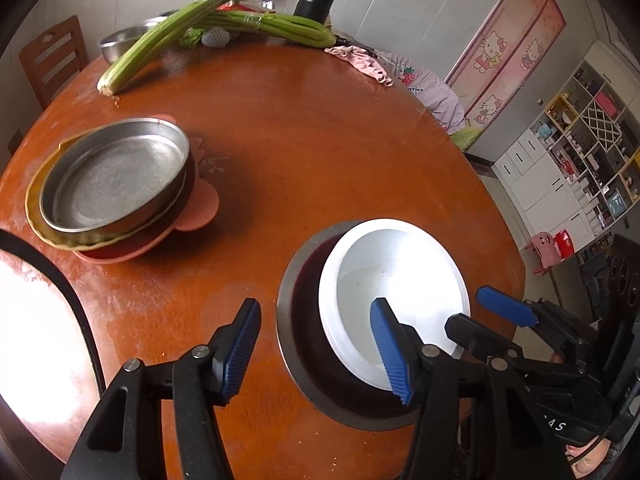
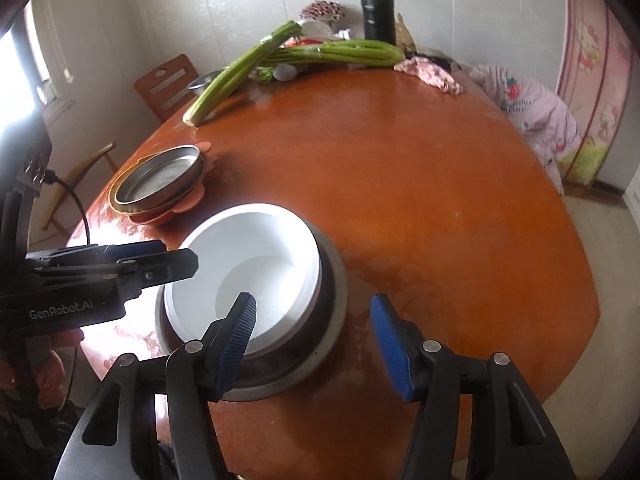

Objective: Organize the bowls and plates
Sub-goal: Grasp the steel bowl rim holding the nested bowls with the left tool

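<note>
My left gripper [image 1: 320, 350] and right gripper [image 2: 314, 346] both sat spread, each straddling a rim of the white bowl [image 2: 248, 268], pinching nothing. That bowl was nested in the steel bowl [image 2: 336, 320] near the counter [image 2: 440, 200] edge closest to me, with the plate stack [image 1: 116, 184] by the left edge.

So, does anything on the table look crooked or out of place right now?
Yes. The white bowl sits off-centre and tilted inside the larger steel bowl, leaning on one side of it rather than nested flat. At the far side, the stacked plates are untidy: the round steel pan sits askew on the yellow plate.
</note>
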